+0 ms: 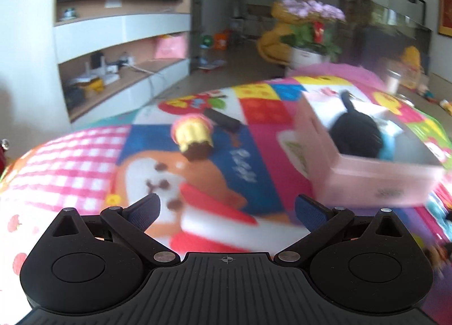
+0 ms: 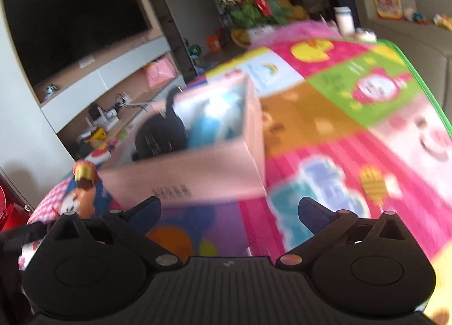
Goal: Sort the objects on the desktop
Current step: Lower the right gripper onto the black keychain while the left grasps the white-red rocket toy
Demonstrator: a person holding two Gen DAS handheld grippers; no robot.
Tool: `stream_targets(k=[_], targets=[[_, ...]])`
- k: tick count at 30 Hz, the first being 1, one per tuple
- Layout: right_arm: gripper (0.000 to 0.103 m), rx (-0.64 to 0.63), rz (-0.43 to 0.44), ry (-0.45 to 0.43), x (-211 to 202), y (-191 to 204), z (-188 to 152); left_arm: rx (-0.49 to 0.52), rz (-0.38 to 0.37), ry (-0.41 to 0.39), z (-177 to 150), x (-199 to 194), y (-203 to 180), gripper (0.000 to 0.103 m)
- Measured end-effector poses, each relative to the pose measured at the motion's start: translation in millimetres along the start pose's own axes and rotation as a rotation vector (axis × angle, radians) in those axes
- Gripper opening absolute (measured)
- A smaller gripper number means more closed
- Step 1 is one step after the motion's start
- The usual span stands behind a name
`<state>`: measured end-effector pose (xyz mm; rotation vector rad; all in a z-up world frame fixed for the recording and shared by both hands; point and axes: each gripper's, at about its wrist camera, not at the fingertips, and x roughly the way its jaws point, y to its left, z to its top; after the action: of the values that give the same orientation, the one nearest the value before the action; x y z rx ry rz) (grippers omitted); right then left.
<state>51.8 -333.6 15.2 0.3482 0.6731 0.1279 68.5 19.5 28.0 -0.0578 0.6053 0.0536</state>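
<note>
A pink cardboard box (image 1: 375,181) sits on the colourful play mat (image 1: 70,155) at the right in the left wrist view; inside lie a round black object (image 1: 356,132) and something blue (image 1: 388,147). A toy cupcake (image 1: 193,134) with a yellow case lies tipped on the mat, left of the box, and a dark bar-shaped object (image 1: 223,120) lies just behind it. My left gripper (image 1: 227,209) is open and empty, short of the cupcake. The right wrist view has the pink box (image 2: 197,172) straight ahead, the black object (image 2: 159,138) inside, and the cupcake (image 2: 84,175) at far left. My right gripper (image 2: 230,210) is open and empty.
A flower pot (image 1: 310,31) stands beyond the mat's far edge. A TV unit with shelves (image 1: 118,51) lines the left wall. A white bottle (image 2: 344,21) stands at the mat's far right corner. A red object (image 2: 11,214) lies at the left edge. Both views are motion-blurred.
</note>
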Motion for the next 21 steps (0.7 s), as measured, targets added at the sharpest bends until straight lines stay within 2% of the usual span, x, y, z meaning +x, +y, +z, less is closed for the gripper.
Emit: stream_targets(k=[4, 7, 9, 12, 14, 17, 21], targets=[[0.103, 0.015, -0.002, -0.018, -8, -5, -22, -0.027, 0.091, -0.033, 9, 17, 8, 0.103], [0.103, -0.047, 0.000, -0.046, -12, 5, -24, -0.027, 0.083, -0.007, 11, 29, 18, 0.103], [0.103, -0.067, -0.005, -0.008, -5, 9, -24, -0.009, 0.003, 0.035, 11, 36, 24, 0.103], [0.103, -0.056, -0.007, 0.010, 0, 8, -22, 0.048, -0.220, 0.107, 6, 40, 26, 0.103], [0.103, -0.046, -0.001, 0.012, -1, 6, -23, 0.080, -0.319, 0.133, -3, 35, 23, 0.103], [0.103, -0.053, -0.007, 0.014, 0, 6, -23, 0.110, -0.384, 0.141, -15, 22, 16, 0.103], [0.103, -0.061, -0.015, 0.018, 1, 7, -23, 0.101, -0.453, 0.187, -28, 4, 7, 0.103]])
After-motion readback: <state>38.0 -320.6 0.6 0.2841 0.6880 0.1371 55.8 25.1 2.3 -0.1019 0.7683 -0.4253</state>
